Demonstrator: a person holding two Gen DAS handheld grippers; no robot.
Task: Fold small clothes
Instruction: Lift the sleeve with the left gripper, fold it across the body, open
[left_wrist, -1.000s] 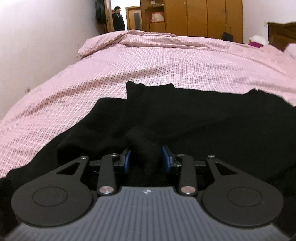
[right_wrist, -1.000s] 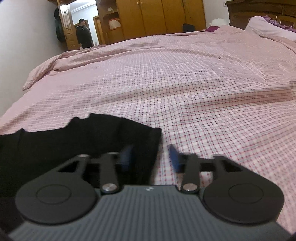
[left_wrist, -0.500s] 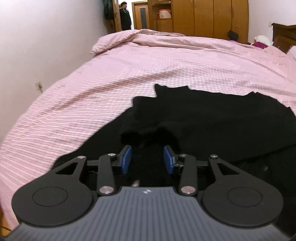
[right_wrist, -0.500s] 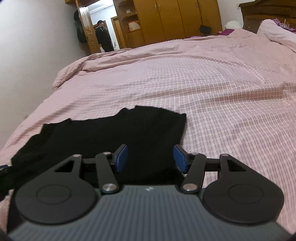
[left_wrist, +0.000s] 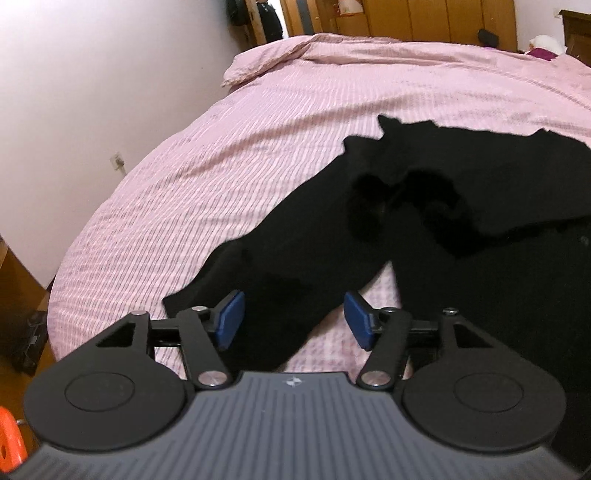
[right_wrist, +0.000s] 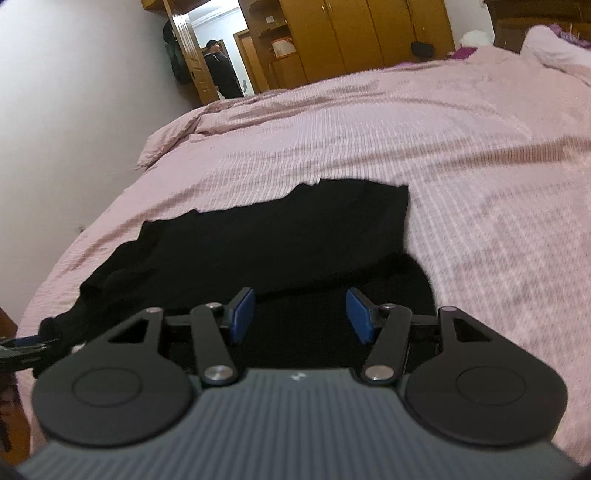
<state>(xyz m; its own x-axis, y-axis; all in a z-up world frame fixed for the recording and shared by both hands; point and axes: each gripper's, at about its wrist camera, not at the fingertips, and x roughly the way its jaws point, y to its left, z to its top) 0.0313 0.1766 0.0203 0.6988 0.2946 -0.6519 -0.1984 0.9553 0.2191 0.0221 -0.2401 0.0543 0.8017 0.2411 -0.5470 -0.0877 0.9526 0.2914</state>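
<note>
A black garment (left_wrist: 443, 206) lies spread on the pink checked bedspread (left_wrist: 221, 177), its far part folded over and a long sleeve (left_wrist: 295, 266) running toward me. My left gripper (left_wrist: 294, 319) hovers over that sleeve's end with its jaws opening; the blue pads (left_wrist: 231, 319) touch no cloth. In the right wrist view the same garment (right_wrist: 280, 243) shows a straight folded right edge. My right gripper (right_wrist: 301, 315) stands open above the garment's near part, with nothing pinched.
A white wall (left_wrist: 92, 92) with a socket (left_wrist: 117, 162) runs along the bed's left side. Wooden wardrobes (right_wrist: 351, 33) stand at the far end, and a person (right_wrist: 221, 70) stands in the doorway. An orange object (left_wrist: 9, 439) sits at lower left. Bare bedspread (right_wrist: 498, 184) stretches right.
My left gripper let go of the bunched black cloth, widened its jaws and drew back toward me. My right gripper also drew back, still open, so more of the garment shows.
</note>
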